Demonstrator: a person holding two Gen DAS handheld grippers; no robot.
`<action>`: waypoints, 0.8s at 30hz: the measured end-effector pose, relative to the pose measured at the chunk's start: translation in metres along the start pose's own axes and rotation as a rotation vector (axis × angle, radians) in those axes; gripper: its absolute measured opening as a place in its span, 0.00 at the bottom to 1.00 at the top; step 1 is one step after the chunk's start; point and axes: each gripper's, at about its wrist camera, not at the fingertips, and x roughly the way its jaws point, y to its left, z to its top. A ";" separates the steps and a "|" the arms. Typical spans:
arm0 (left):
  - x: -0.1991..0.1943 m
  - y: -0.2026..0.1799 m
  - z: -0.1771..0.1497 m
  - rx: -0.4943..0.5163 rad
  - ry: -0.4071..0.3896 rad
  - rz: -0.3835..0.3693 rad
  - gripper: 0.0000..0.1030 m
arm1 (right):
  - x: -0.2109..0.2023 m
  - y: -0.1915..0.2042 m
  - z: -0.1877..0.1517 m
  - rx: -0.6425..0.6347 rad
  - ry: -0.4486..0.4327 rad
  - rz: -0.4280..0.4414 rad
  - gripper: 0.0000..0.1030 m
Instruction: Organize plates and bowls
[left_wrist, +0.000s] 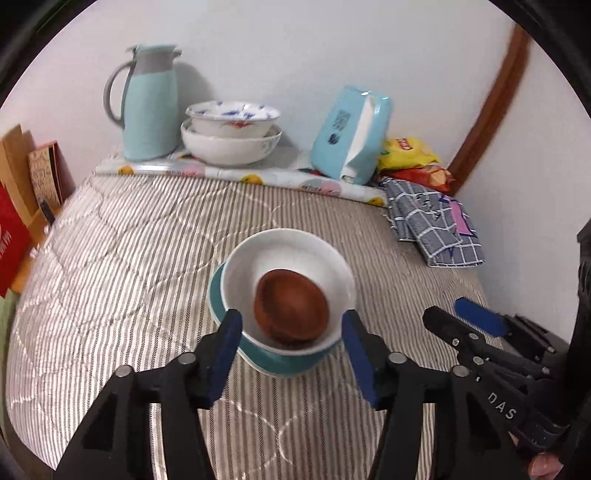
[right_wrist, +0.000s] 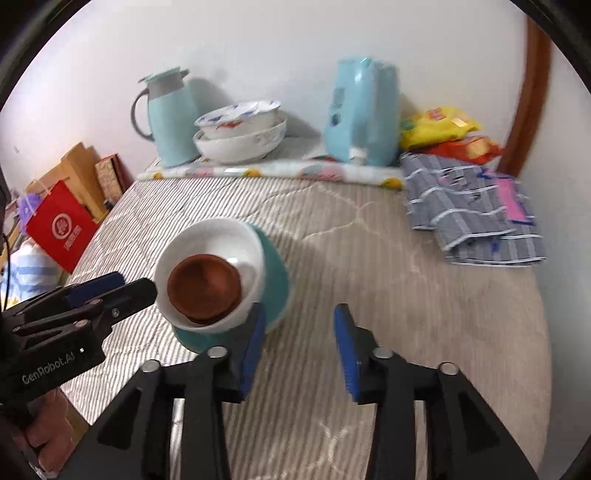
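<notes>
A stack stands on the striped cloth: a teal bowl (left_wrist: 273, 360) at the bottom, a white bowl (left_wrist: 284, 254) in it, and a small brown dish (left_wrist: 291, 306) inside that. My left gripper (left_wrist: 291, 328) is open with its fingers on either side of the stack's near rim. The stack also shows in the right wrist view: teal bowl (right_wrist: 275, 273), white bowl (right_wrist: 214, 236), brown dish (right_wrist: 203, 286). My right gripper (right_wrist: 299, 332) is open and empty just right of the stack. Two floral bowls (left_wrist: 231, 129) sit stacked at the back.
A light blue jug (left_wrist: 149, 103), a blue tissue pack (left_wrist: 351, 136), snack bags (left_wrist: 413, 158) and a folded checked cloth (left_wrist: 432, 225) line the back and right. Boxes and a red bag (right_wrist: 61, 225) stand left, off the table edge.
</notes>
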 end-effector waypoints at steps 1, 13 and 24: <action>-0.005 -0.004 -0.002 0.014 -0.012 0.004 0.59 | -0.008 -0.003 -0.003 0.005 -0.016 -0.022 0.50; -0.065 -0.033 -0.025 0.067 -0.158 0.081 0.66 | -0.072 -0.029 -0.028 0.084 -0.106 -0.099 0.62; -0.097 -0.053 -0.056 0.092 -0.189 0.108 0.73 | -0.115 -0.039 -0.069 0.119 -0.186 -0.102 0.88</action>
